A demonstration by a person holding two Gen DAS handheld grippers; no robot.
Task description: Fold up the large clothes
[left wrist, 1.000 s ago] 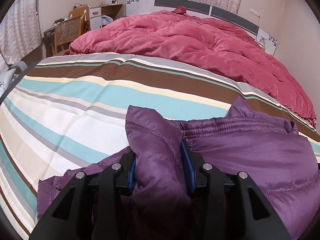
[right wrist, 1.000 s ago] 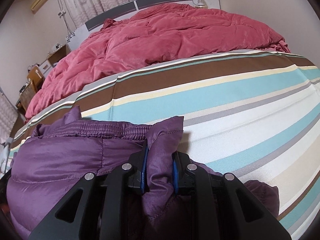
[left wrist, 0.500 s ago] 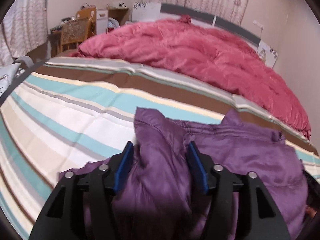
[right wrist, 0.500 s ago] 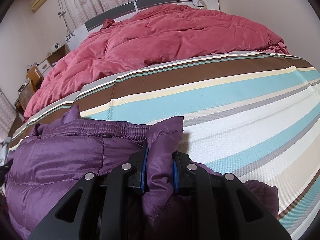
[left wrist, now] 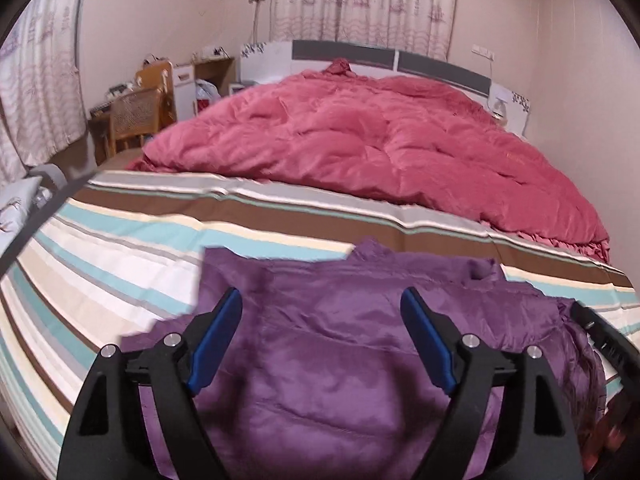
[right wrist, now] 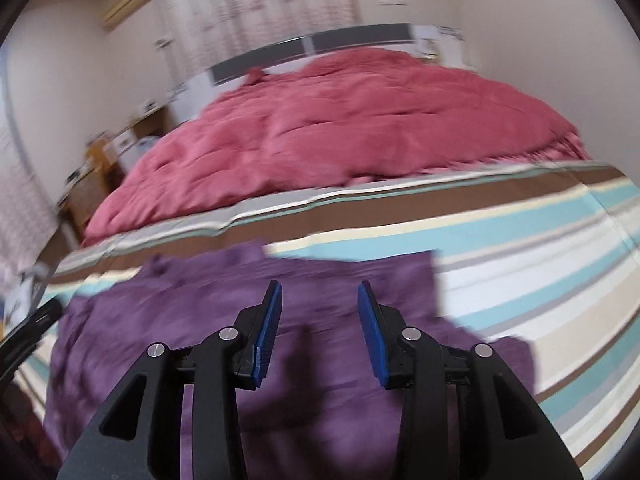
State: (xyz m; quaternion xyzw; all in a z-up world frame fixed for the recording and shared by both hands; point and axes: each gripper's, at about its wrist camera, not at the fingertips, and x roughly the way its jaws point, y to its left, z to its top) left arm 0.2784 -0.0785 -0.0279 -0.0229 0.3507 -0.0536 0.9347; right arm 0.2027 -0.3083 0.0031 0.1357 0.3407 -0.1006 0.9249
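A purple puffer jacket [left wrist: 340,340] lies folded on the striped bed sheet [left wrist: 120,248], and it also shows in the right wrist view [right wrist: 224,292]. My left gripper [left wrist: 322,308] is open and empty, raised above the jacket with its blue pads wide apart. My right gripper [right wrist: 319,300] is open and empty too, above the jacket's right part; that view is blurred by motion. A black piece of the other gripper [left wrist: 600,332] shows at the right edge of the left wrist view.
A red quilt [left wrist: 380,148] is heaped on the far half of the bed, against the headboard [left wrist: 392,60]. A wooden chair [left wrist: 136,116] and a desk stand at the far left. Striped sheet [right wrist: 540,272] lies to the jacket's right.
Both grippers let go of the jacket folds they pinched, opened wide and lifted back. The jacket now lies flatter on the sheet.
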